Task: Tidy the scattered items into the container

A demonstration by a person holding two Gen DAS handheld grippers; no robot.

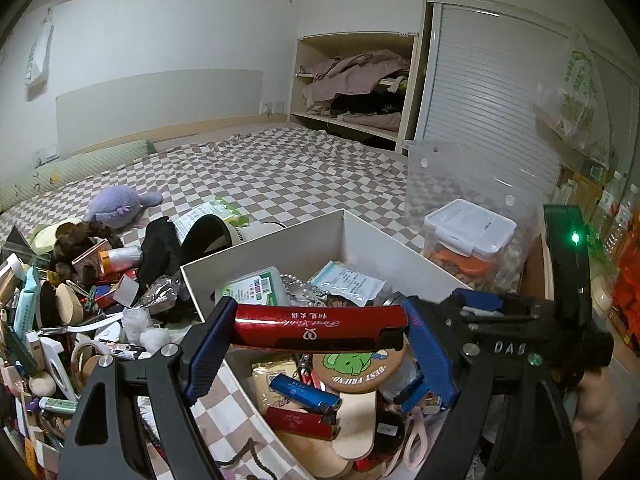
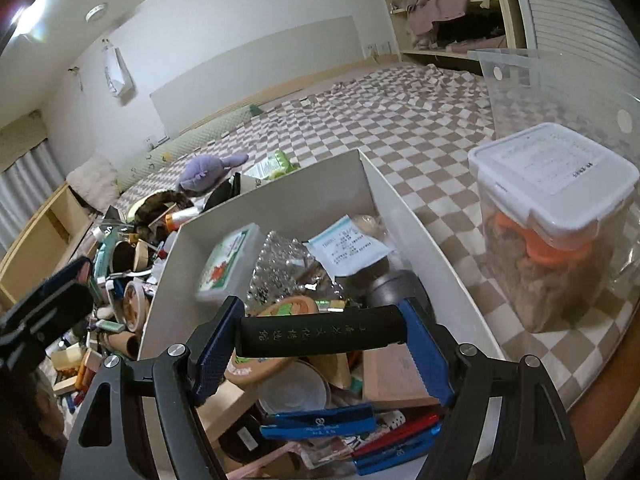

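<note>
here my left tool (image 1: 320,330) grips a red case (image 1: 320,326), my right tool (image 2: 320,334) a black case (image 2: 320,332), both above the white box (image 2: 276,196).

Red bar (image 1: 320,326) with pale lettering, black bar (image 2: 320,330) with gold lettering, both between blue pads. White box (image 1: 360,240); brown-and-cream checked sheet (image 1: 280,164). Purple plush (image 1: 116,206) near the sheet's left edge.
</note>
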